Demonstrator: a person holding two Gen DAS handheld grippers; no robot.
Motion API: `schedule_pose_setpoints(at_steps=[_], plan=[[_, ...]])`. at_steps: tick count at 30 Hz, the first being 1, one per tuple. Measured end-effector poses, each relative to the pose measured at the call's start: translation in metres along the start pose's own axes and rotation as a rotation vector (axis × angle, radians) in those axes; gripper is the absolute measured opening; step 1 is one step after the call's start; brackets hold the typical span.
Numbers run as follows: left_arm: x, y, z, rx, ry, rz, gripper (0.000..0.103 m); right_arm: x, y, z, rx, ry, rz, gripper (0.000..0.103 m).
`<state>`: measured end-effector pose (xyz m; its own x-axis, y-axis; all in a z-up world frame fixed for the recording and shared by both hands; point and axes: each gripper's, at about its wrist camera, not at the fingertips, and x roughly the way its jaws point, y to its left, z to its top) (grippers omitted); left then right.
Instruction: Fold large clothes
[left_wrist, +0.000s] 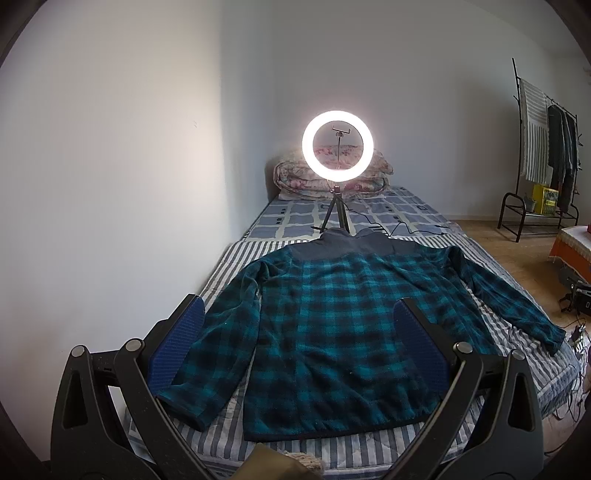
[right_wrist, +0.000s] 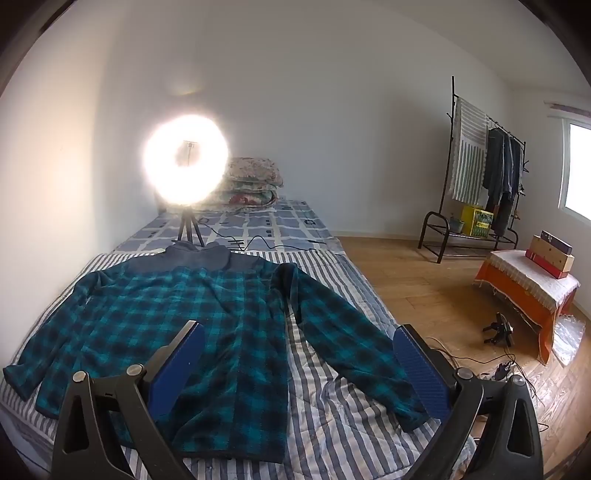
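A teal and black plaid fleece jacket (left_wrist: 332, 325) (right_wrist: 177, 317) with a dark blue collar lies flat on the striped bed cover (left_wrist: 517, 354) (right_wrist: 332, 406), both sleeves spread outward. My left gripper (left_wrist: 299, 314) hangs above the jacket's near half, its blue padded fingers (left_wrist: 177, 343) wide open with nothing between them. My right gripper (right_wrist: 299, 339) hovers over the jacket's right side and right sleeve (right_wrist: 351, 343), also open and empty. Neither gripper touches the fabric.
A lit ring light (left_wrist: 338, 146) (right_wrist: 186, 164) on a small tripod stands on the bed behind the collar, its cable trailing right. Folded quilts (left_wrist: 332, 173) lie at the head. A clothes rack (right_wrist: 480, 173), an orange-draped stool (right_wrist: 524, 291) and floor cables (right_wrist: 498, 369) are to the right.
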<state>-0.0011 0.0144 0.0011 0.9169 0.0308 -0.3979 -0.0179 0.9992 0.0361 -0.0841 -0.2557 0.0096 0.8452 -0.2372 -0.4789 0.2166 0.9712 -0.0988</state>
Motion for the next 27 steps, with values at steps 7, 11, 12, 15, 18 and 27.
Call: schedule_pose_setpoints(at_steps=[7,11,12,15,18,27], plan=[[-0.0002,0.0017,-0.0002,0.000,-0.004,0.002,0.103,0.0006,0.0047,0.0013,0.001,0.000,0.001,0.103],[-0.0011,0.0025,0.0014,0.001,-0.005,0.006,0.103,0.0013,0.0064,0.0022,0.001,0.000,0.001,0.103],[-0.0018,0.0028,0.0018,0.001,-0.004,0.006,0.103,0.0011,0.0065,0.0023,0.001,0.001,0.001,0.103],[-0.0028,0.0025,0.0016,0.002,-0.008,0.011,0.103,0.0016,0.0067,0.0016,0.002,0.001,0.003,0.103],[-0.0045,0.0024,0.0021,0.002,-0.011,0.012,0.103,0.0020,0.0084,0.0016,0.001,0.000,0.003,0.103],[-0.0048,0.0029,0.0026,0.001,-0.013,0.013,0.103,0.0019,0.0087,0.0017,0.002,0.000,0.002,0.103]])
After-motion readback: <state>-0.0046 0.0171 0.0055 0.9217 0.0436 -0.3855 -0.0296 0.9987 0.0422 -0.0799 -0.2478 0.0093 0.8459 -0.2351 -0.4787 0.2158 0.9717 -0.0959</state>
